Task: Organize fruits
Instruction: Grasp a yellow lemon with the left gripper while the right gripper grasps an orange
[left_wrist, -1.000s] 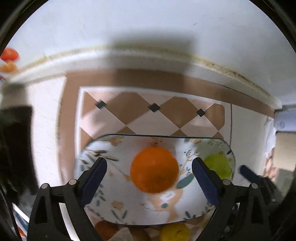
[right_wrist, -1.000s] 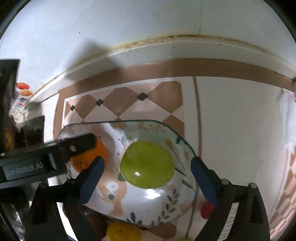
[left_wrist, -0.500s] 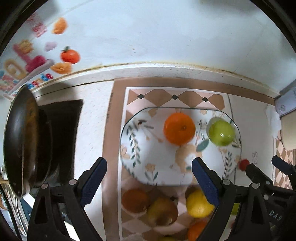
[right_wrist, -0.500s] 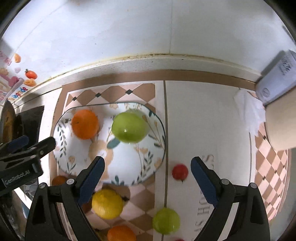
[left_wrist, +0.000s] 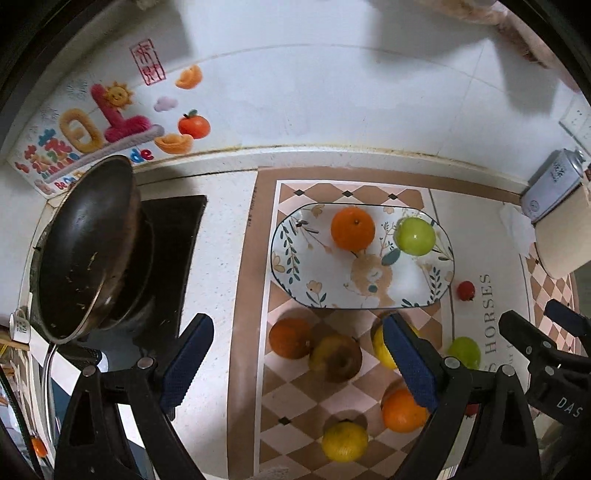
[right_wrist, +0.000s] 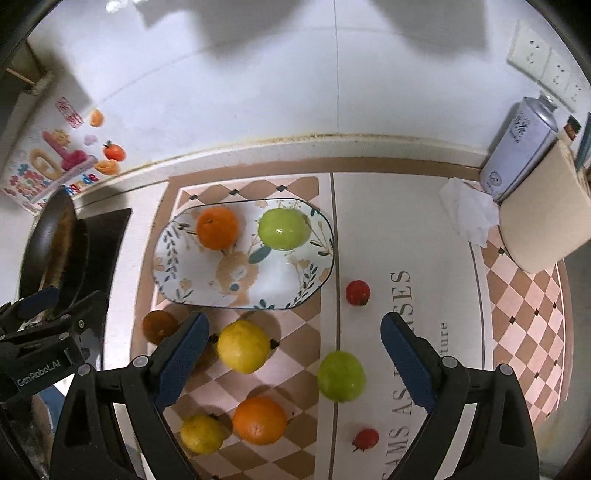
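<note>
A patterned oval plate (left_wrist: 295, 273) (right_wrist: 170, 266) holds an orange (left_wrist: 352, 228) (right_wrist: 217, 228) and a green apple (left_wrist: 415, 235) (right_wrist: 283, 229). On the mat in front of it lie loose fruits: an orange (left_wrist: 290, 338), a brownish pear (left_wrist: 337, 357), a lemon (right_wrist: 243, 346), a green apple (right_wrist: 341, 376), an orange (right_wrist: 259, 420), a second lemon (right_wrist: 201, 433) and small red tomatoes (right_wrist: 357, 292) (right_wrist: 365, 439). My left gripper (left_wrist: 299, 365) and right gripper (right_wrist: 291, 363) are both open, empty, raised above the loose fruits.
A dark pan (left_wrist: 85, 243) sits on the stove at the left. A spray can (right_wrist: 517, 147) and a cutting board (right_wrist: 543, 218) stand at the right by a crumpled tissue (right_wrist: 469, 210). The wall runs along the back.
Both grippers have pulled back and up from the plate, leaving the orange and green apple on it. The loose fruits have come into view.
</note>
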